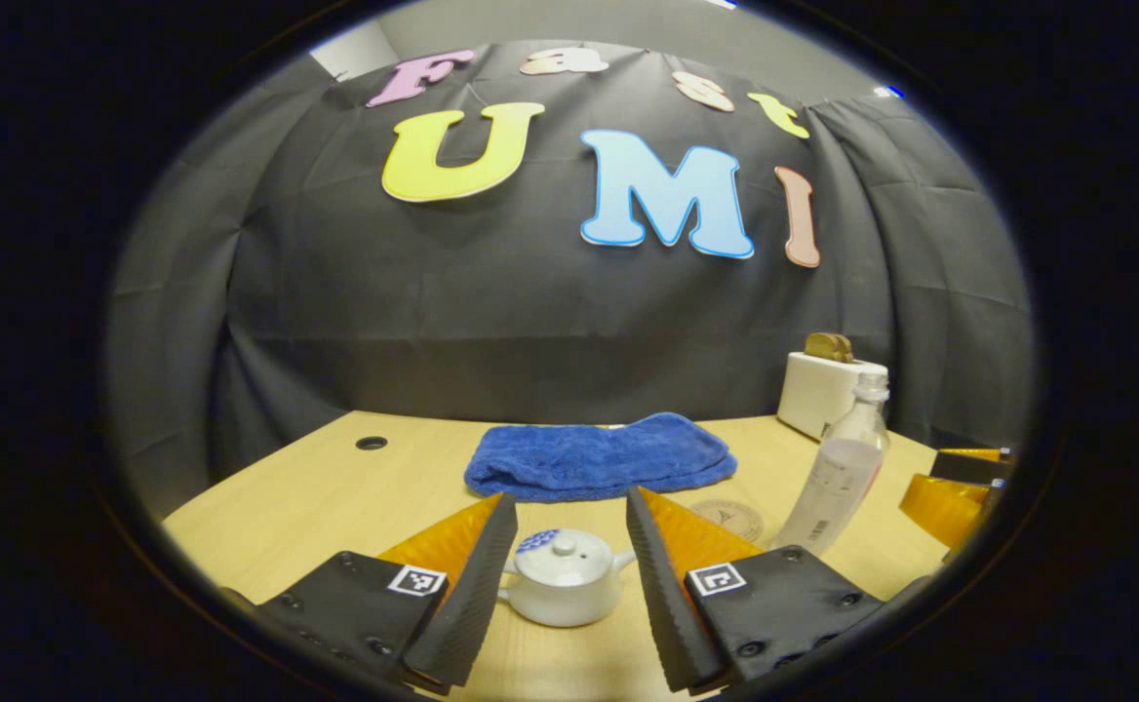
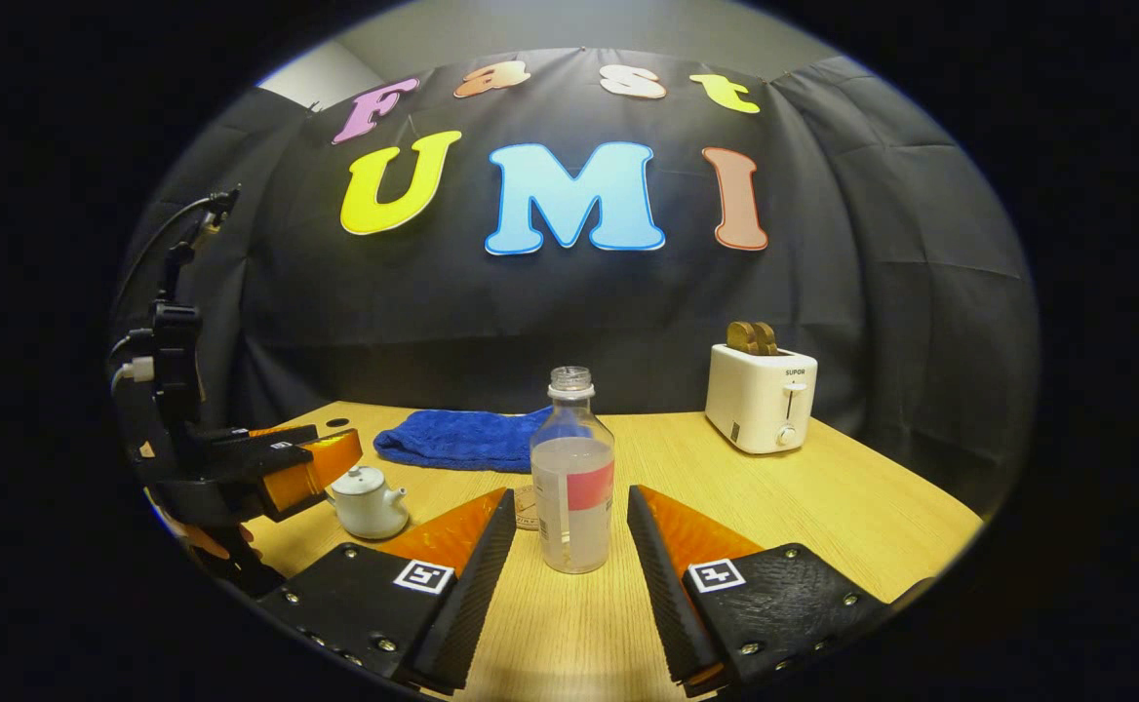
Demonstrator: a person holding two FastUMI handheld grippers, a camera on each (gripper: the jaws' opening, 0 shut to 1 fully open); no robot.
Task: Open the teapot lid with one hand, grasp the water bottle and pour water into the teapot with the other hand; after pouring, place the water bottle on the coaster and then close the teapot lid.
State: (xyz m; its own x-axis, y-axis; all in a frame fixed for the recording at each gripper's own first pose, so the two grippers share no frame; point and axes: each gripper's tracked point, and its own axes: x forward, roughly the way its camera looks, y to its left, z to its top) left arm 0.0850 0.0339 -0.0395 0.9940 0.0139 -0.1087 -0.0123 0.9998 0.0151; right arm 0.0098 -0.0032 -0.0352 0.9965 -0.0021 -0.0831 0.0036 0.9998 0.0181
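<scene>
Two grippers are lined up on their targets and neither has closed. Our left gripper [image 1: 569, 575] is spread wide with the teapot [image 1: 562, 590] between its fingers, the teapot lid [image 1: 566, 546] seated on top. Our right gripper [image 2: 569, 575] is likewise wide, framing the upright, capless water bottle [image 2: 572, 483] on the table [image 2: 823, 507]. The coaster [image 1: 728, 519] lies between teapot and bottle; its pattern is probably printed, though we cannot tell. We judge the lid-lifting step is just beginning: next, the left fingers must narrow onto the small knob.
</scene>
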